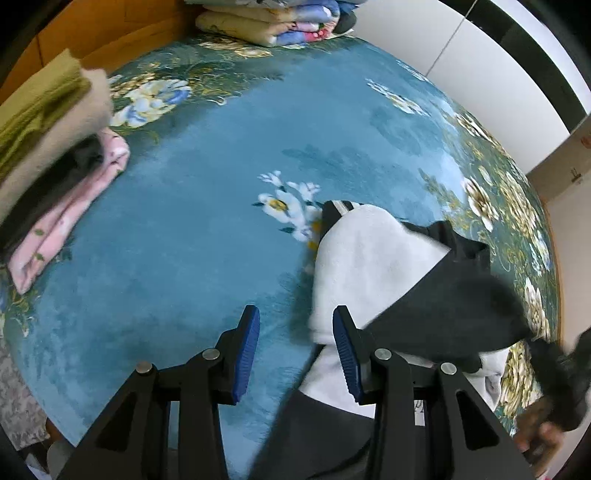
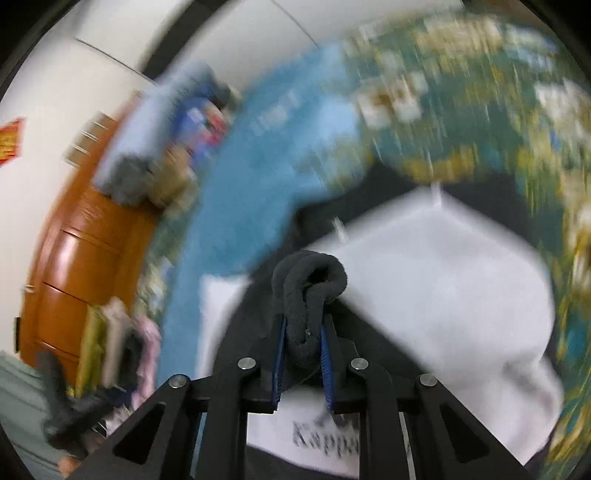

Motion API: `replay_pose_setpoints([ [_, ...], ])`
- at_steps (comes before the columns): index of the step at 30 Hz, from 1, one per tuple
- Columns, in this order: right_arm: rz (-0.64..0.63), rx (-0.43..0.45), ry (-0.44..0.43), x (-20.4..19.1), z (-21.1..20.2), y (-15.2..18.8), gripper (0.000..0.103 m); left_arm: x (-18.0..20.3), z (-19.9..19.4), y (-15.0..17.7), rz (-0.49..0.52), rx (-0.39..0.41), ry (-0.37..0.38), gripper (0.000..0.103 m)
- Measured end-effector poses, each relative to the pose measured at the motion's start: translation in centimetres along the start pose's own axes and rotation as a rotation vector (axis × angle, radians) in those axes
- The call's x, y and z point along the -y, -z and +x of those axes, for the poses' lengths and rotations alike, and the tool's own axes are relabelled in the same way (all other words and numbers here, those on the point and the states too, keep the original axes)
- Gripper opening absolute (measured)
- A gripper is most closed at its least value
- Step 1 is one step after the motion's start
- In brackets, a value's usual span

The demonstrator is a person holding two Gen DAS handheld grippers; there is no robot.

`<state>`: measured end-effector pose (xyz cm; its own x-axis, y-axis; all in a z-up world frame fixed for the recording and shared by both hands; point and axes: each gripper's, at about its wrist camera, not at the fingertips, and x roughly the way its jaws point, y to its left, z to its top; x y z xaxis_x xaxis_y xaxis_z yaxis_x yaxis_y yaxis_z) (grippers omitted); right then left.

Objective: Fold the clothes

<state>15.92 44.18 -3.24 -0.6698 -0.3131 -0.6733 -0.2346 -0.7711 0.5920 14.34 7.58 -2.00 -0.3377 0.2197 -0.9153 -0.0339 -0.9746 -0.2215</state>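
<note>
A black-and-white garment (image 1: 384, 266) lies on the near right part of a bed covered with a teal floral bedspread (image 1: 207, 229). In the left wrist view a white sleeve with a striped black cuff reaches away toward the far side of the bed, while a black panel crosses over it toward the right. The garment is only partly gathered: layers overlap unevenly and no neat rectangle shows yet, so, as I judge it, folding is midway with smoothing and further folds left.

The right gripper (image 2: 303, 354) has its fingers (image 2: 327, 365) pressed close together on a thick roll of black fabric, probably a hem or cuff of the same garment. That view is heavily smeared, so little else is sure; printed lettering shows on white cloth just below the fingers.

The left gripper (image 1: 295, 354) has its blue-padded fingers (image 1: 246, 347) spread wide and holds nothing. It hangs just over the garment's near left edge, the right finger over the white cloth.

The garment's long axis seems to run from the near edge toward the far side, cuff end farthest.

At the far left sits a stack of folded clothes (image 1: 55, 166), green, beige, black and pink. Folded quilts (image 1: 273, 22) rest at the bed's far end.
</note>
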Motion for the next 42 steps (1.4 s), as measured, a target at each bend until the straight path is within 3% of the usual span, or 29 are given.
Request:
replay_pose_setpoints([
  [6,-0.049,0.172,0.062,3.0,-5.5,-2.4,0.018,2.6,2.0,0.2,0.055,-0.046,0.021,0.042],
  [10,0.151,0.044,0.154,10.0,-3.0,-1.0,0.018,4.9,4.1,0.5,0.102,-0.094,0.024,0.042],
  [14,0.215,0.015,0.182,12.9,-2.5,1.1,0.018,7.2,5.7,0.9,0.168,-0.121,0.030,0.042],
  [19,0.202,0.034,0.239,12.4,-2.9,0.4,0.018,9.8,7.6,1.4,0.233,-0.154,0.044,0.042],
  [23,0.136,0.124,0.241,10.7,-5.9,0.2,0.018,10.7,8.6,2.1,0.251,-0.169,0.064,0.042],
  [28,0.201,-0.018,0.286,13.6,-3.0,0.8,0.018,11.0,10.6,2.3,0.245,-0.210,0.043,0.042],
  [32,0.234,-0.015,0.256,13.7,-3.8,0.8,0.024,10.4,9.9,2.2,0.235,-0.203,0.065,0.042],
  [38,0.138,0.071,0.295,10.7,-5.9,-1.4,0.026,10.0,8.4,1.1,0.201,-0.155,0.112,0.042],
  [42,0.019,-0.002,0.244,8.0,-3.2,-1.7,0.026,10.9,9.6,1.7,0.243,-0.181,0.104,0.042],
])
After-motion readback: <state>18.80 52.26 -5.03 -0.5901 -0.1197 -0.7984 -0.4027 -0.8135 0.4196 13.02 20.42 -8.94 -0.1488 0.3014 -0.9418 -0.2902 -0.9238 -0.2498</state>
